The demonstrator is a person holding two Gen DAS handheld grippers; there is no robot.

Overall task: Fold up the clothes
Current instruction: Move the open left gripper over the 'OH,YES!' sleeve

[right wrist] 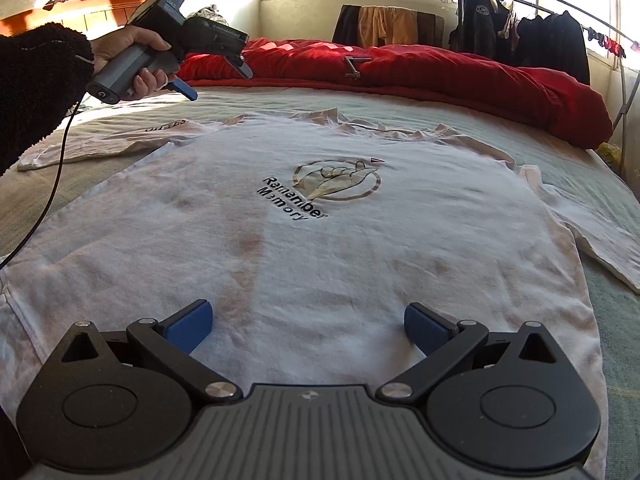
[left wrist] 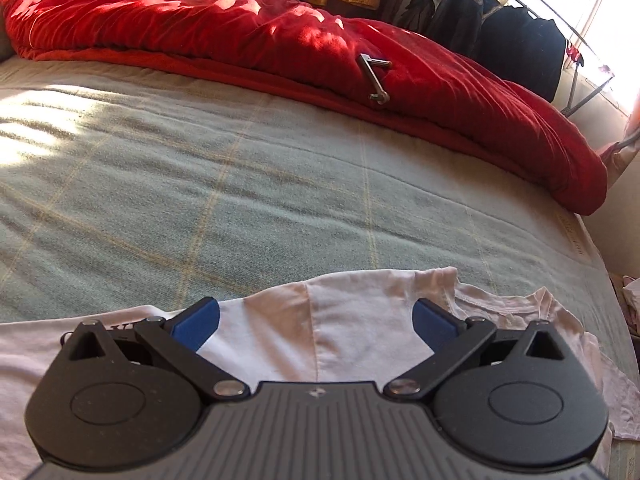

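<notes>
A white T-shirt (right wrist: 320,240) is spread flat on the bed (right wrist: 520,136), front side up. A round hand picture and the black words "Remember Memory" are printed on its chest. Faint pinkish stains are seen on the cloth. The right gripper (right wrist: 307,326) is held low over the hem, jaws wide apart. The left gripper (left wrist: 316,322) is held above one sleeve, jaws also spread, nothing pinched. A red blanket (left wrist: 280,48) is bunched behind.
</notes>
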